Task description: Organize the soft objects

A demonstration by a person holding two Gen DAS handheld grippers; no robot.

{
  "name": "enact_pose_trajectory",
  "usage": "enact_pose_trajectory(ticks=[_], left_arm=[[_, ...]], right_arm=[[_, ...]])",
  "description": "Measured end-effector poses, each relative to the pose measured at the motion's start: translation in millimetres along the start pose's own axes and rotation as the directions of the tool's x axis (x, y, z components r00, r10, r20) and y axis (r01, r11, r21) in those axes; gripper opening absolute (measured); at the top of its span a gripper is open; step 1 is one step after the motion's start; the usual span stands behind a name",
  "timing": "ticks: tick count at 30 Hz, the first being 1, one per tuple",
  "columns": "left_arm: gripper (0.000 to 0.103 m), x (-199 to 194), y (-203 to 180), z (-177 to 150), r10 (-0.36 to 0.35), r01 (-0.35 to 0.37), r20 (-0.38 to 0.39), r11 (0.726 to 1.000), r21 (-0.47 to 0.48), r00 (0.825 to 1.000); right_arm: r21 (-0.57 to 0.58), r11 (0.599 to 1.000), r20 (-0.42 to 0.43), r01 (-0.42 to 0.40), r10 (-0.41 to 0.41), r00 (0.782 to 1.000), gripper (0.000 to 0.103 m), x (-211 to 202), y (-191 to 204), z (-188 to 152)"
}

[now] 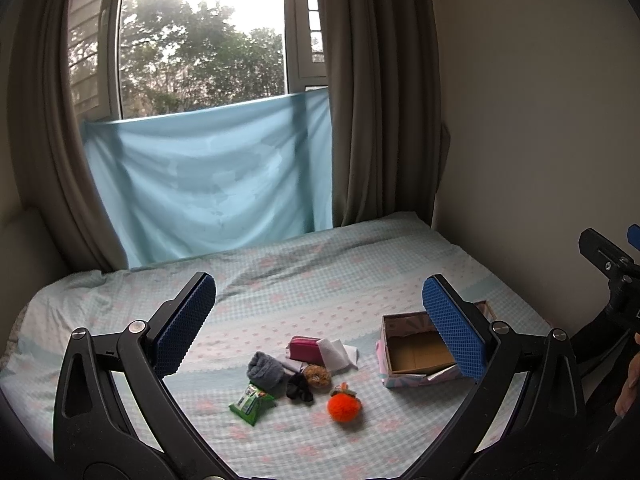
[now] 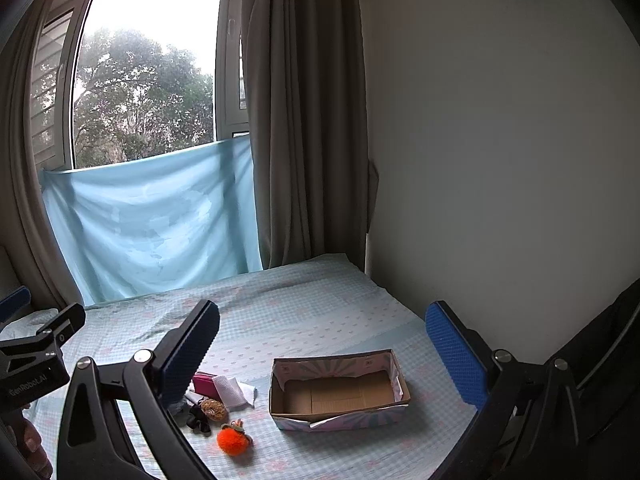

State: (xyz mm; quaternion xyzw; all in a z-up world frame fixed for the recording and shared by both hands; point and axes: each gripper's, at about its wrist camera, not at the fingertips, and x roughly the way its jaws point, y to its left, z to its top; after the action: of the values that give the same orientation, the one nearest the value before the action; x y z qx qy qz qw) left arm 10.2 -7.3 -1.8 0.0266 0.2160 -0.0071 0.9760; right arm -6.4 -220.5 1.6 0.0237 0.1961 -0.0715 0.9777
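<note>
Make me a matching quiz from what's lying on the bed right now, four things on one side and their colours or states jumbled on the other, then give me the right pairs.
Things
1. fluffy round pompom
2. crinkly snack packet
3. zipped fabric pouch
4. open cardboard box

Colours or states
A. empty, bare brown inside
B. orange
C. green
D. magenta pink

Pairs: 1-B, 2-C, 3-D, 4-A

All four lie on the pale blue checked bedsheet, the box apart from the pile of small items. Both grippers are open and hold nothing.
</note>
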Motion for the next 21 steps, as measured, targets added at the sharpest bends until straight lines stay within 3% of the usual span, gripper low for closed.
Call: enact_pose_trajectory(ticks=[21], left_arm=[[0.103,1.9,-4.2,1.8,-0.004,0.004,-0.014,1.000,0.004,1.000]], right_arm=[[0.002,1.000,0.002,-0.008,0.008,1.000,0.103,-0.5,-1.7,0.0]])
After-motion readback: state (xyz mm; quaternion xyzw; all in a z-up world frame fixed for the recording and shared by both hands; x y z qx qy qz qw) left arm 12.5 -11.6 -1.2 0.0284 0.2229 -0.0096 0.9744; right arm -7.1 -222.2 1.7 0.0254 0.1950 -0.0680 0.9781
